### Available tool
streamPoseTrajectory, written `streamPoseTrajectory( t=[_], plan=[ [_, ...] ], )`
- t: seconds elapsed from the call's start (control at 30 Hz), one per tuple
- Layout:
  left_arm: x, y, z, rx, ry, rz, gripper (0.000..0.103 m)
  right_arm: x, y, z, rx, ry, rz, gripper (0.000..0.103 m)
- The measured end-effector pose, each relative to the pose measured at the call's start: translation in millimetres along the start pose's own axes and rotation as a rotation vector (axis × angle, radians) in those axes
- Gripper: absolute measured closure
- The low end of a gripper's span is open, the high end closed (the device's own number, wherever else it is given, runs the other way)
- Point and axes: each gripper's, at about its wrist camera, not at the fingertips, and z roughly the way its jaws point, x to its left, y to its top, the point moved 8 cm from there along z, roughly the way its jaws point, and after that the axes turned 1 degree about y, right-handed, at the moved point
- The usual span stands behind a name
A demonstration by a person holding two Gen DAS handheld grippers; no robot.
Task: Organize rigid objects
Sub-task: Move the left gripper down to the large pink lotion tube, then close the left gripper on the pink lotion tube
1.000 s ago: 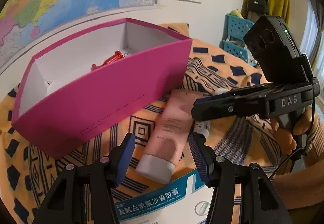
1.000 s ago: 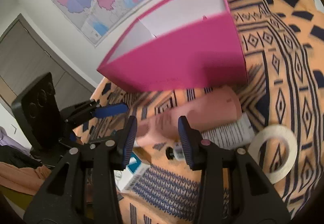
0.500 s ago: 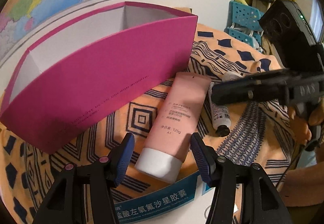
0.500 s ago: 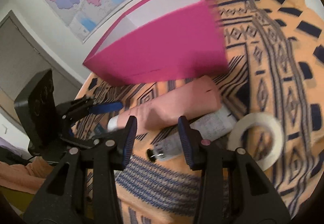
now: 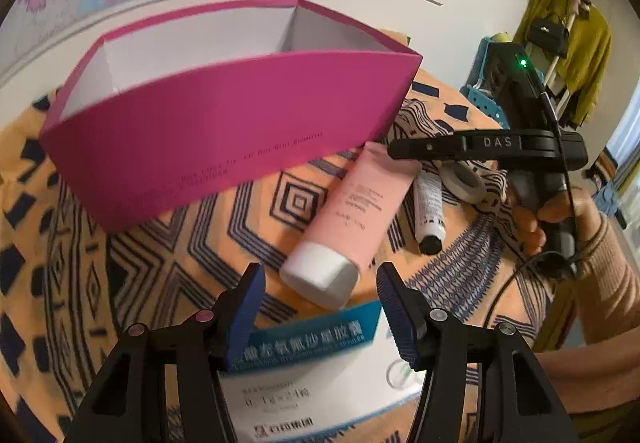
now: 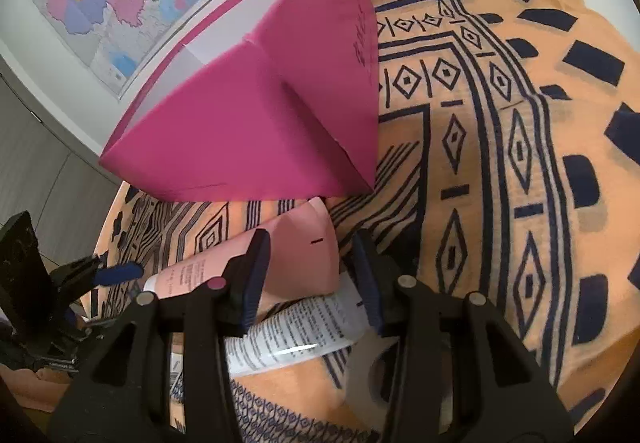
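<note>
A magenta box (image 5: 224,123) with white inner walls stands open on the patterned cloth. Against its front lies a pink tube (image 5: 356,207) with a white cap (image 5: 320,277). My left gripper (image 5: 320,283) is open, its blue pads on either side of the cap and clear of it. My right gripper (image 6: 310,247) is open over the tube's flat end (image 6: 308,263), with the pads not pressing on it. From the left wrist it shows side-on as a black bar (image 5: 480,145). A small white tube (image 5: 428,209) with a black cap lies beside the pink one.
A blue and white medicine carton (image 5: 312,367) lies under the left fingers. A roll of tape (image 5: 464,181) sits beyond the white tube. The orange and navy cloth (image 6: 520,163) stretches bare to the right of the box. A hand and sleeve (image 5: 592,267) hold the right gripper.
The right gripper has come down and forward until its fingers straddle the pink tube's flat end. The left gripper has rolled and shifted a little; the cap stays between its pads.
</note>
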Motion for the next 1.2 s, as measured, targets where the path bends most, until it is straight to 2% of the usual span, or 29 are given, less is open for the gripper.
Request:
streamPoseTrajectory(
  t=[0.13, 0.2, 0.33, 0.77, 1.0, 1.2],
  plan=[
    [3, -6, 5, 0.029, -0.025, -0.048, 0.048, 5, -1, 1, 0.007, 0.023, -0.005, 0.058],
    [1, -7, 7, 0.039, -0.040, -0.063, 0.058, 8, -3, 2, 0.012, 0.022, -0.018, 0.058],
    [-2, -7, 7, 0.043, -0.048, -0.072, 0.067, 9, -4, 1, 0.012, 0.031, -0.016, 0.058],
    [9, -4, 9, 0.044, -0.037, -0.111, 0.067, 17, -9, -5, -0.015, 0.049, -0.005, 0.055],
    [13, -2, 3, 0.024, -0.019, -0.117, 0.067, 29, -10, -20, -0.067, 0.053, -0.019, 0.055],
    [20, 7, -17, -0.018, 0.005, -0.104, 0.067, 47, -4, -42, -0.117, 0.066, -0.054, 0.055]
  ],
)
